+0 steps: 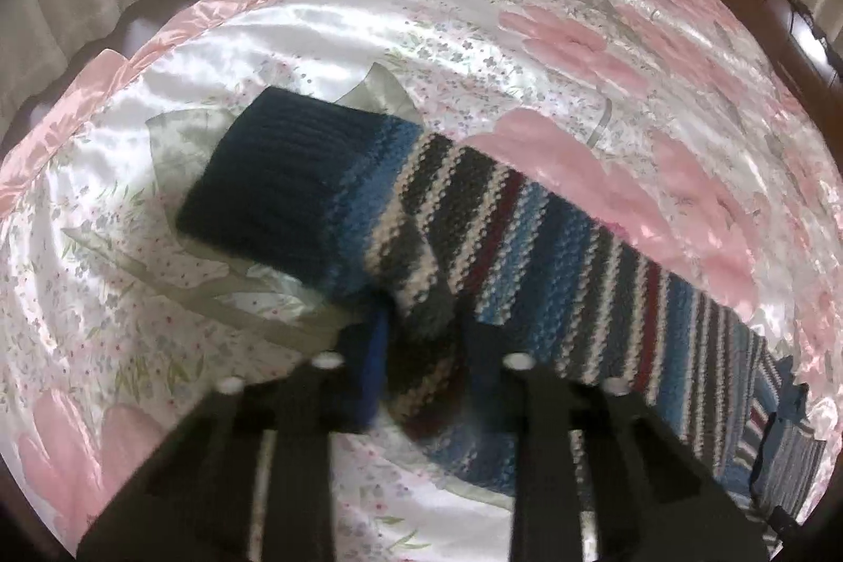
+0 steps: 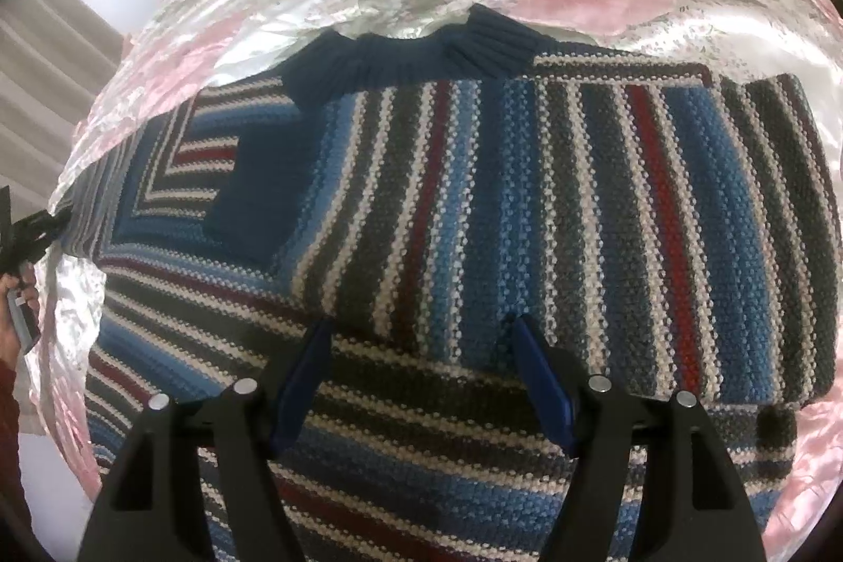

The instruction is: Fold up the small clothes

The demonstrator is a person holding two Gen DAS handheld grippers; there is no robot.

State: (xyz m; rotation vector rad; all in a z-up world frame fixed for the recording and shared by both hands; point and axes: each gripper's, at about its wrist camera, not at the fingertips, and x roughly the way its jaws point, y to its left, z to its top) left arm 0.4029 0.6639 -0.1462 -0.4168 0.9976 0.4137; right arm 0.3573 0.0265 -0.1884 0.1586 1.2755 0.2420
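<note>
Sweater (image 2: 474, 219), striped in blue, grey, white and dark red, is spread on the floral satin bedspread (image 1: 369, 35), which gives it a flat, wide surface for folding. One sleeve (image 1: 432, 214) is laid out straight from the body, its navy cuff (image 1: 274, 183) farthest out, so that it can be taken and carried across. The left gripper (image 1: 421, 341) is seen at the near edge of this sleeve, with knit bunched between its fingers; they appear clamped on the sleeve, though the picture is blurred there. Toward the navy neckband (image 2: 400, 56), the other sleeve is already laid over the body. The right gripper (image 2: 421, 351) is held low over the sweater's middle with its blue fingers (image 2: 542, 383) spread apart and nothing between them, probably to steady the cloth or to be ready for the next fold.
</note>
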